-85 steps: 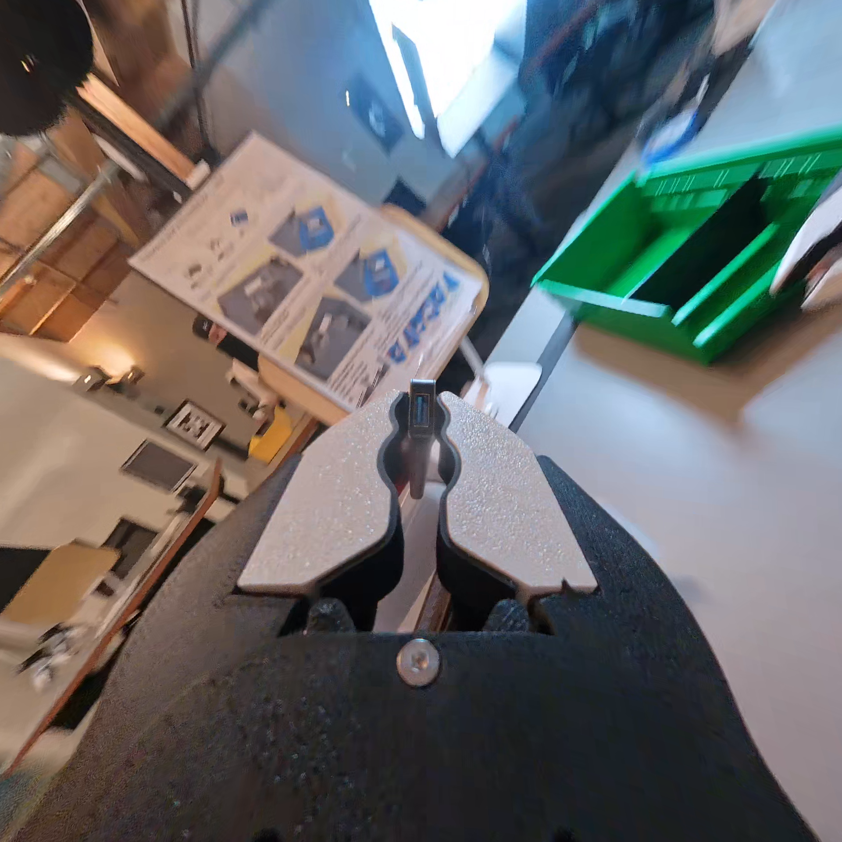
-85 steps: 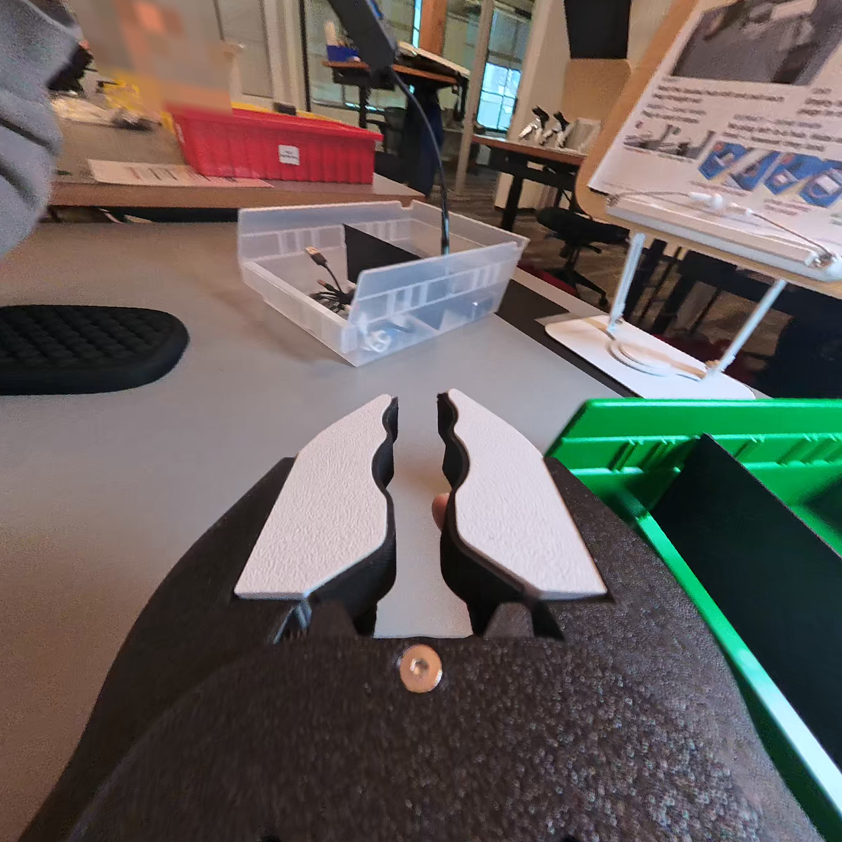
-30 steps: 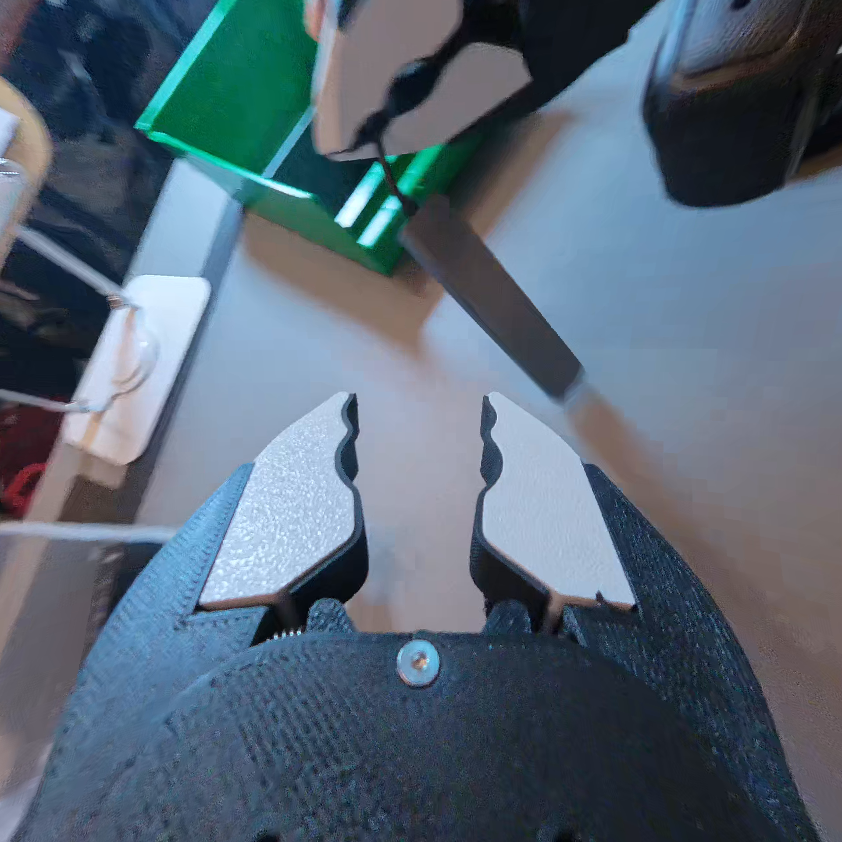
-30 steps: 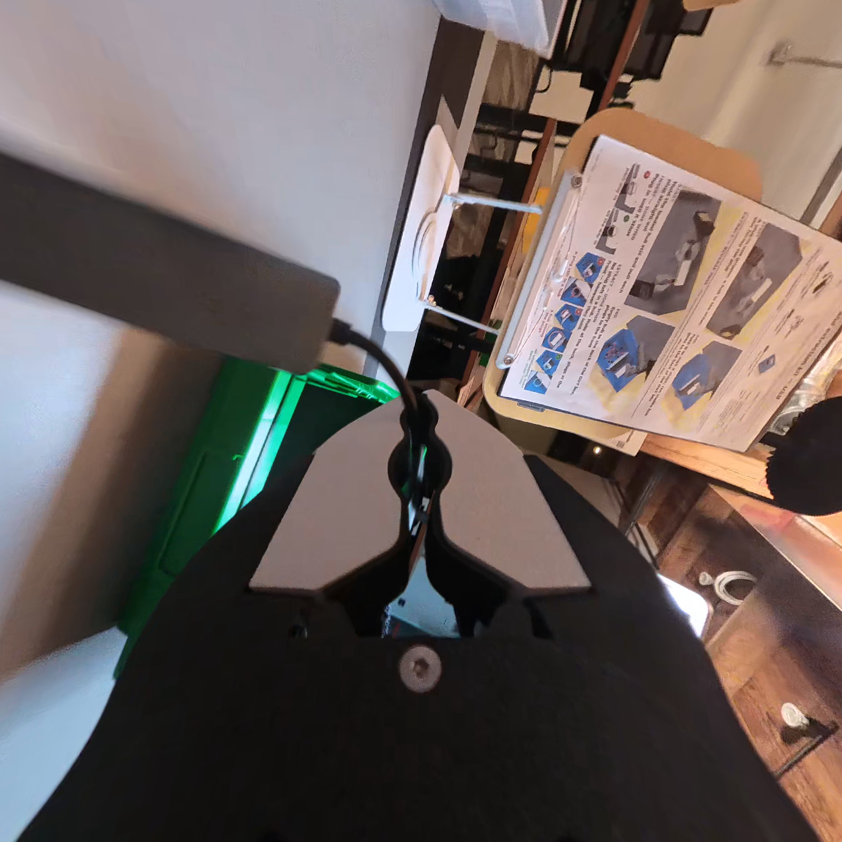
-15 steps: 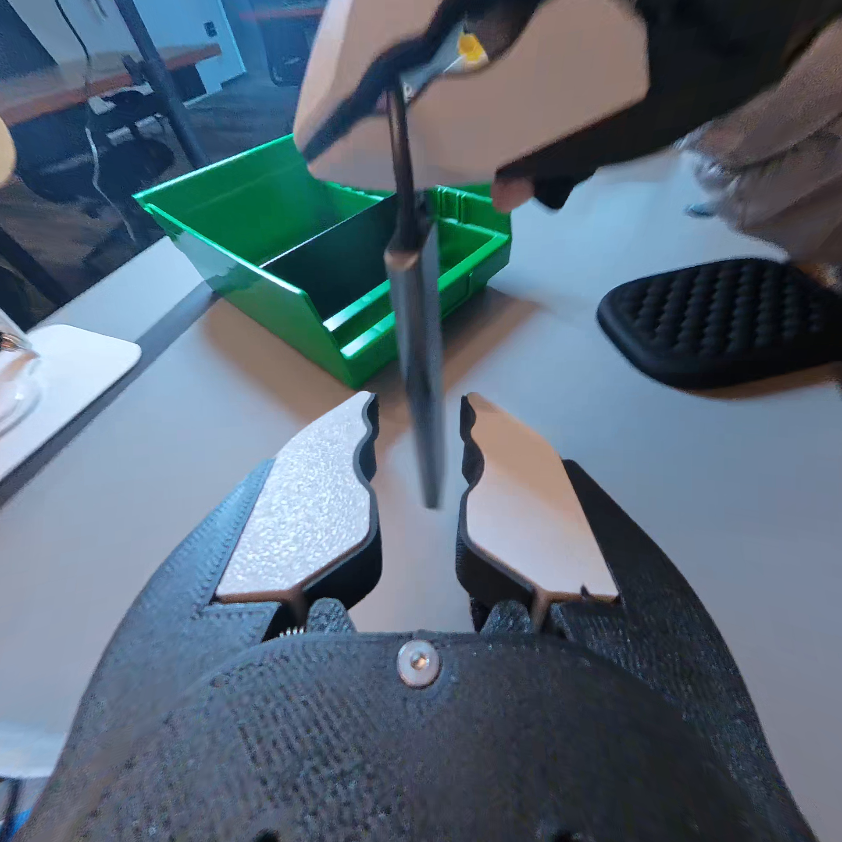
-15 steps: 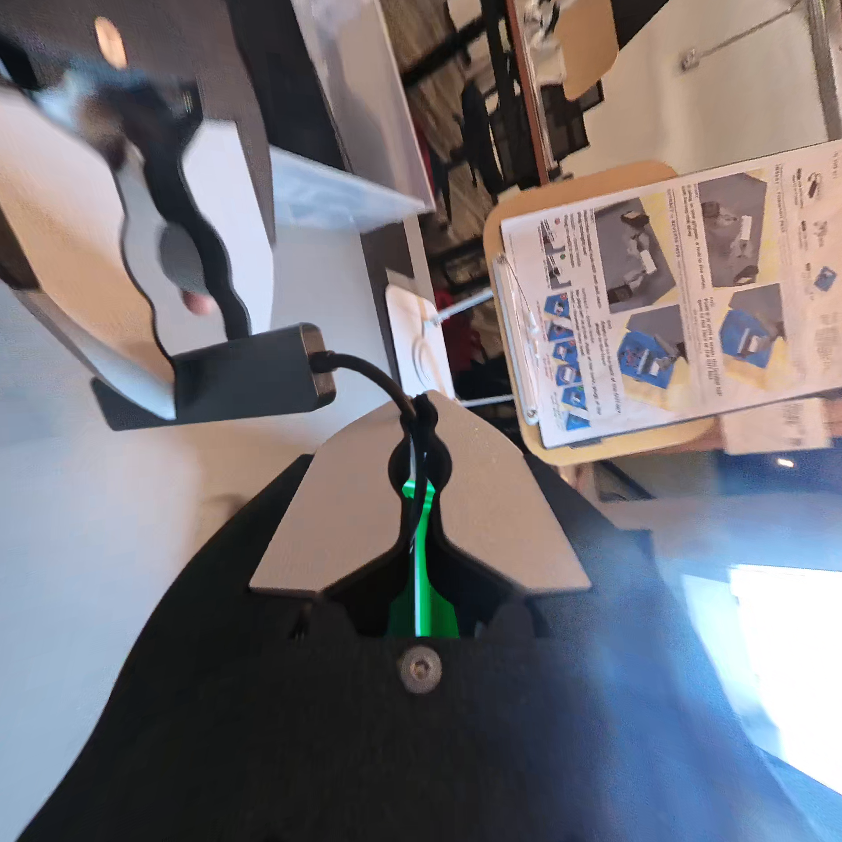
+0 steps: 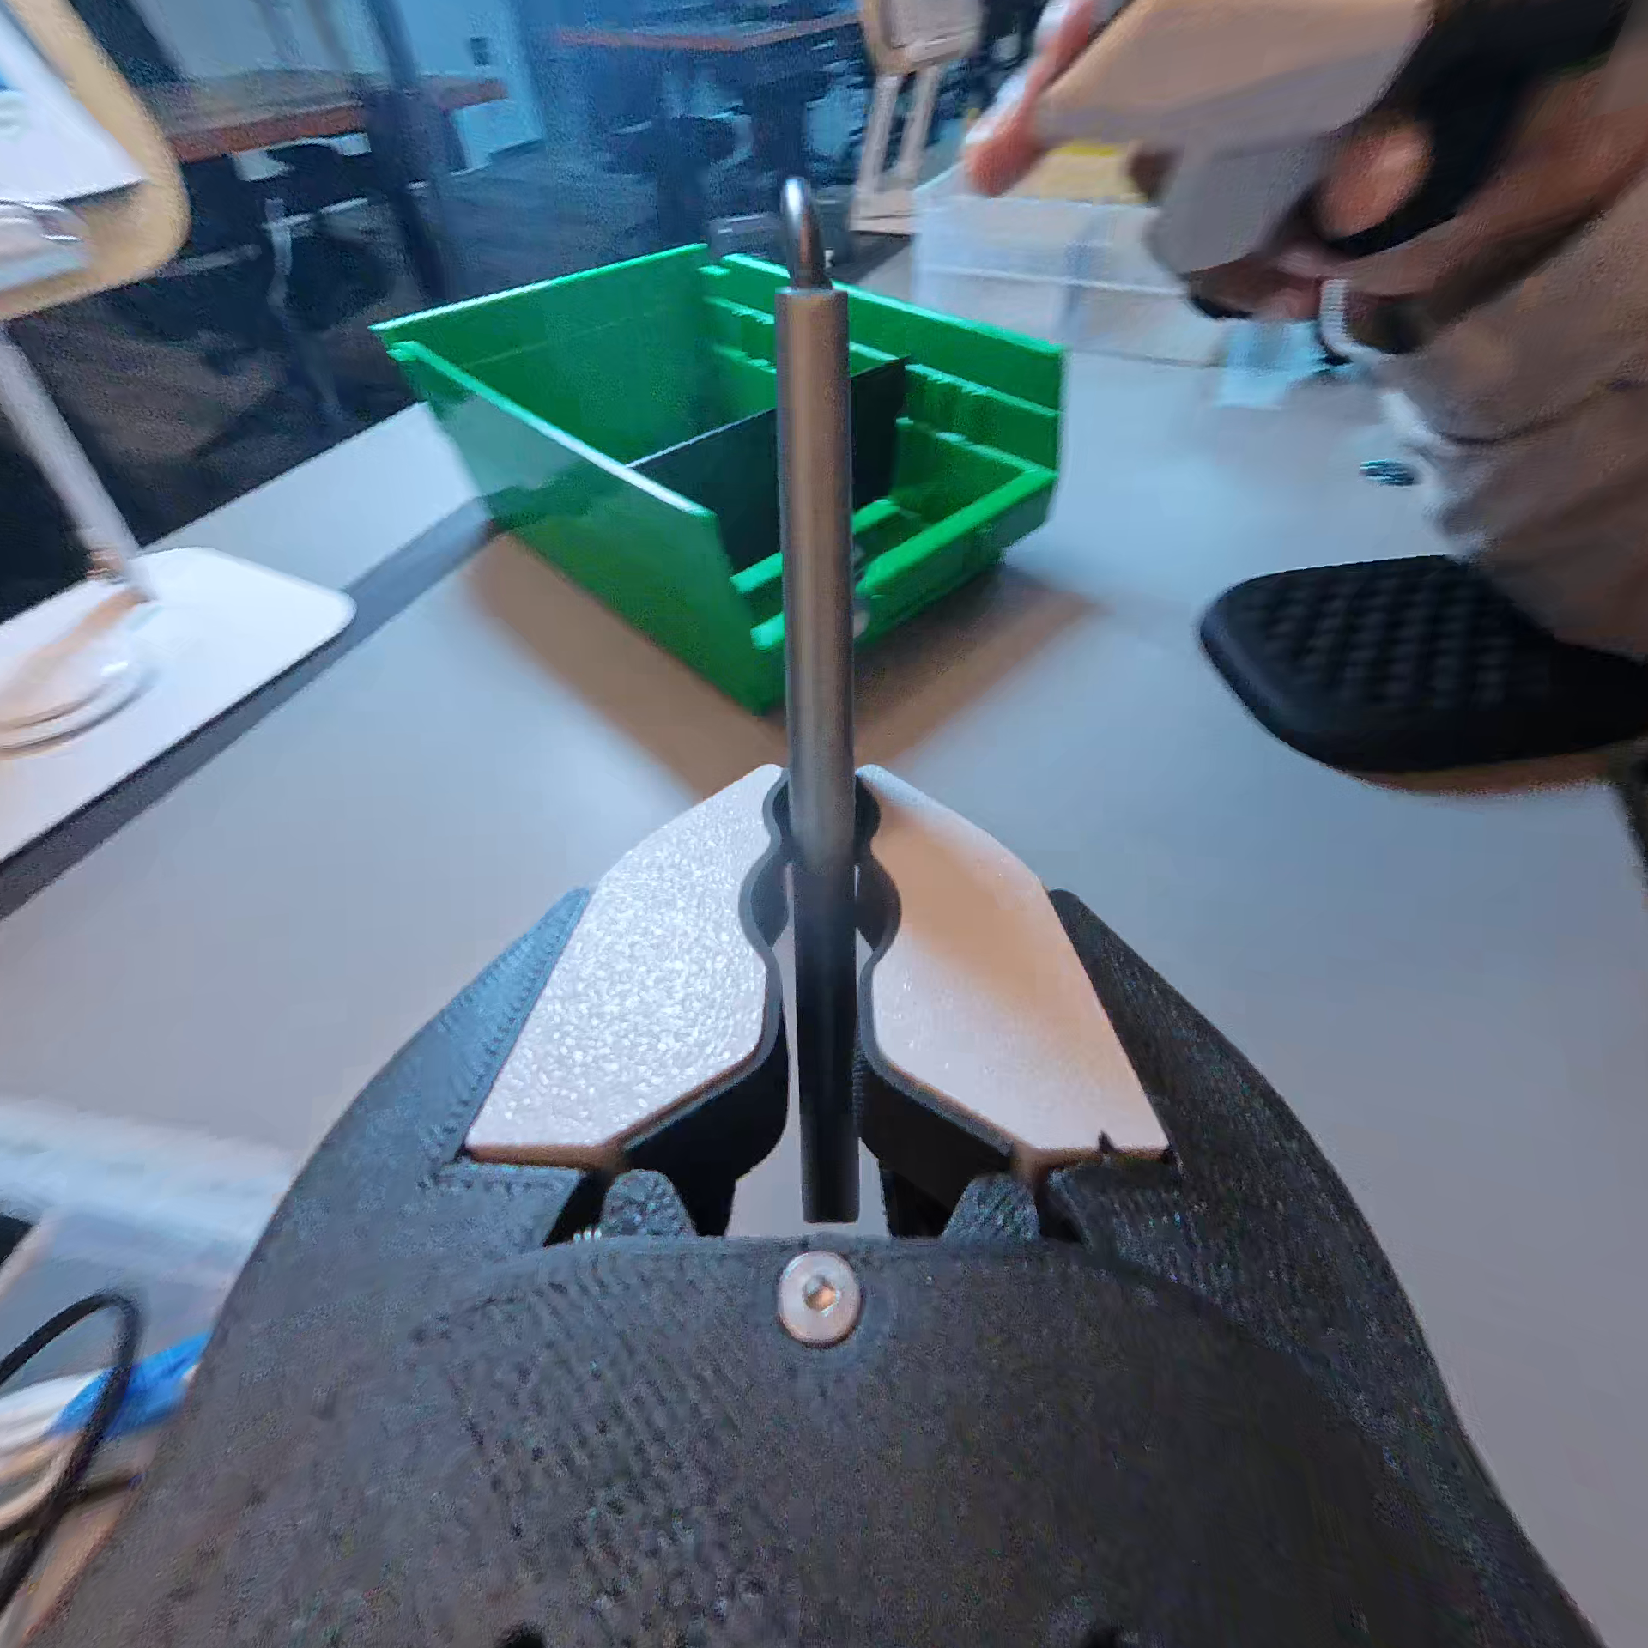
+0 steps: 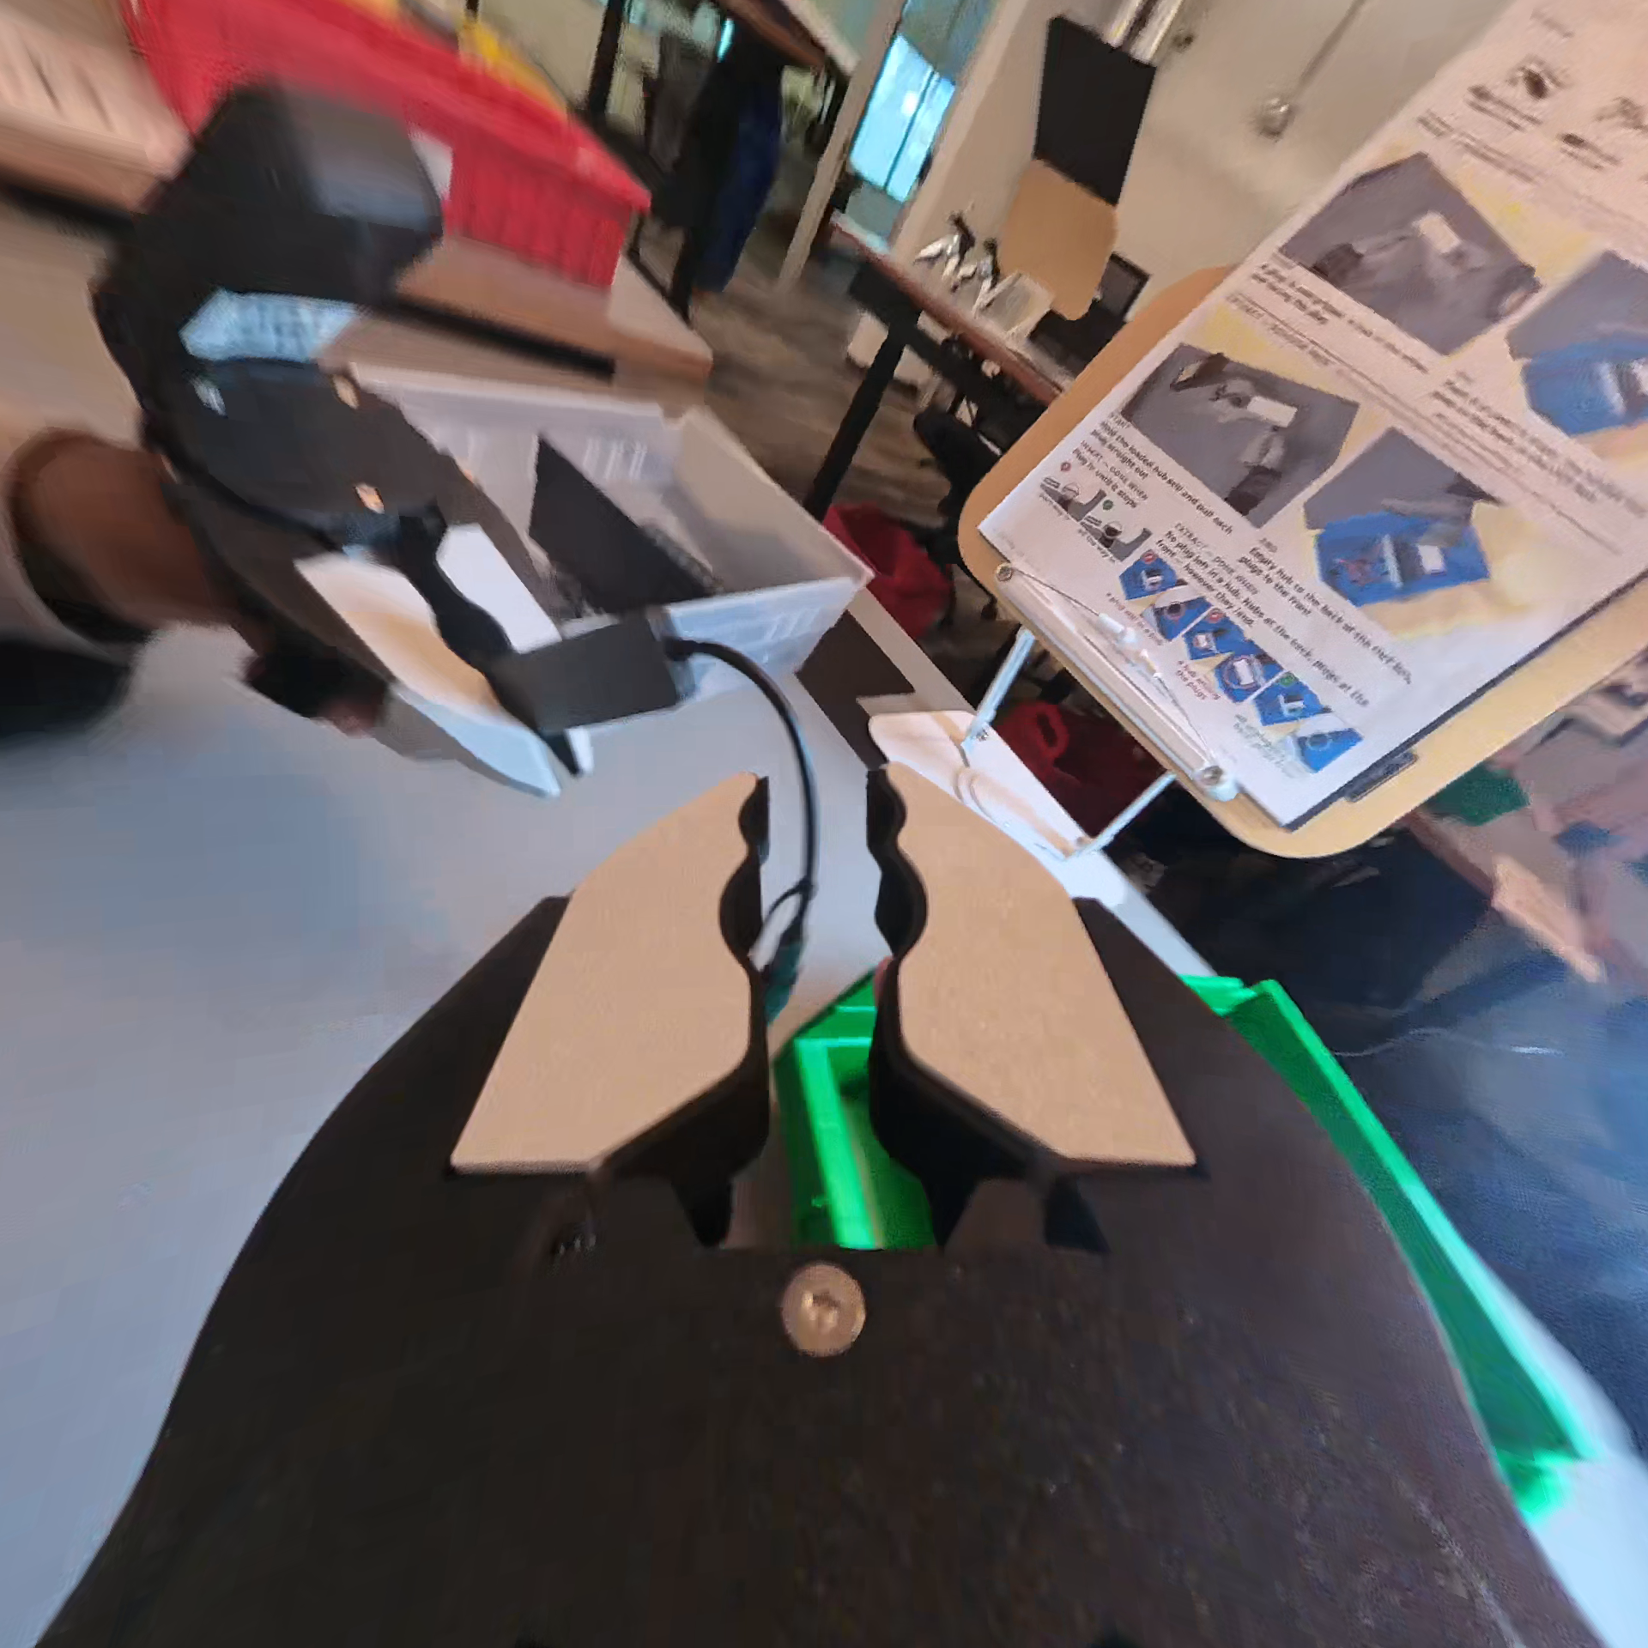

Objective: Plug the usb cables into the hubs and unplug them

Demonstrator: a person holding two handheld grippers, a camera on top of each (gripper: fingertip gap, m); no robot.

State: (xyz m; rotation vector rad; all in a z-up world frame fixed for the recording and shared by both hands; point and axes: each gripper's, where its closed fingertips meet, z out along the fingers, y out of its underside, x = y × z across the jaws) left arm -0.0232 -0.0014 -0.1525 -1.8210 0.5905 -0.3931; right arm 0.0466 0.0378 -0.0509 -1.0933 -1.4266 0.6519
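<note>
A slim grey USB hub stands edge-on between the fingers of my left gripper, which is shut on its lower half. The hub's short black cable curls off its far end. In the right wrist view the hub sticks out of the left gripper at the left. Its cable loops down into the gap of my right gripper, which is open and not clamping it. The right gripper shows blurred at the upper right of the left wrist view.
A green bin with a black divider stands on the grey table beyond the hub and under my right gripper. A black pad lies at the right. A clear bin, a red bin and a document stand stand farther off. There is about 12 cm between the tips of the two grippers.
The right gripper lowered the hub by its cable between the left fingers. The left gripper has closed on the hub, and the right gripper has opened and let the cable go.
</note>
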